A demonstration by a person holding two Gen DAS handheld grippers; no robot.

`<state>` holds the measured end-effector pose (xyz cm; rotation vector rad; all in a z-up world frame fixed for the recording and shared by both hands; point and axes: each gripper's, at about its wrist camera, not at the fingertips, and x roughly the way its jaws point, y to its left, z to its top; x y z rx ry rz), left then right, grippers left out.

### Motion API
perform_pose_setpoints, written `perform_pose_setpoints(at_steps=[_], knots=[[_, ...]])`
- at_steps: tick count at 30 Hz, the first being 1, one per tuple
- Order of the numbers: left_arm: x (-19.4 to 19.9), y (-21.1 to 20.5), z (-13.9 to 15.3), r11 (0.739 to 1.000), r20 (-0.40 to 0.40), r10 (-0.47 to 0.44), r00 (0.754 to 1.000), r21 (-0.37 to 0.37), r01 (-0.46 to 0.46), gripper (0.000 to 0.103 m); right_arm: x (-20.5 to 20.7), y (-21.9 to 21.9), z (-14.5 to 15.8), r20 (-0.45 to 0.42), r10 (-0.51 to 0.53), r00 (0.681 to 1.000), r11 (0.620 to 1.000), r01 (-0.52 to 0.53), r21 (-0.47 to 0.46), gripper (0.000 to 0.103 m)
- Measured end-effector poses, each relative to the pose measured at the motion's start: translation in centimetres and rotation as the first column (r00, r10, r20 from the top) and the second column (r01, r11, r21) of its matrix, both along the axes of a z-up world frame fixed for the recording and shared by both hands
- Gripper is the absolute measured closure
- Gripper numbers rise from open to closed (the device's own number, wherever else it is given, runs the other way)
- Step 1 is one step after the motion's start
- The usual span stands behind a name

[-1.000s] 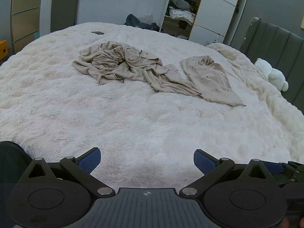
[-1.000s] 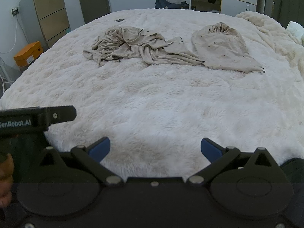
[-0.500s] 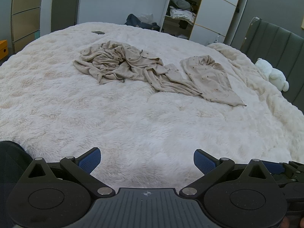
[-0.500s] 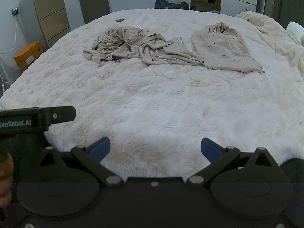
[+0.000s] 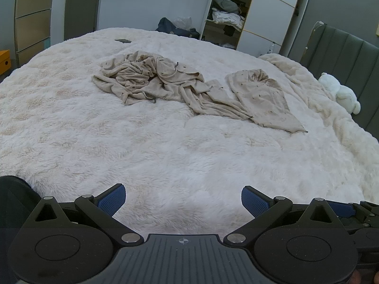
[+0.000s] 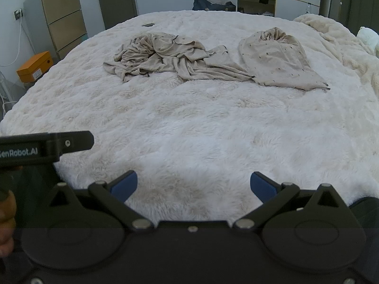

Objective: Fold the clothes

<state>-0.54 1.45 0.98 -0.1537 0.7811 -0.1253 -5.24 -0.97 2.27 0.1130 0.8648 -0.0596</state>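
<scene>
Two beige dotted garments lie on a fluffy white bed [image 5: 165, 156] [image 6: 189, 130]. A crumpled top [image 5: 151, 80] [image 6: 165, 54] sits at the far middle, its sleeve trailing right. Beside it on the right lies a flatter piece [image 5: 263, 97] [image 6: 277, 59], bunched at its far end. My left gripper [image 5: 183, 200] hovers open over the near edge of the bed, far from both garments, with nothing between its blue pads. My right gripper [image 6: 193, 185] is likewise open and empty at the near edge. The left gripper's body [image 6: 45, 145] shows at the left of the right wrist view.
A white plush toy [image 5: 341, 94] rests by a grey padded headboard [image 5: 343, 54] at the right. A cream blanket [image 6: 341, 37] is heaped at the bed's right side. An orange box [image 6: 35, 66], drawers [image 6: 61, 14] and an open wardrobe [image 5: 229, 9] stand beyond the bed. A small dark item [image 5: 122, 40] lies at the far edge.
</scene>
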Motion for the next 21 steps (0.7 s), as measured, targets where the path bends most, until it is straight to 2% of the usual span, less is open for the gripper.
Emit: perform_pose_setpoints(at_steps=[21], knots=[[-0.33,-0.14,-0.14,1.0,-0.008,-0.002,1.0,0.008,0.002,0.0,-0.14,0.07,-0.08,-0.007,0.002,1.0,1.0,-0.002,0.004,0.0]])
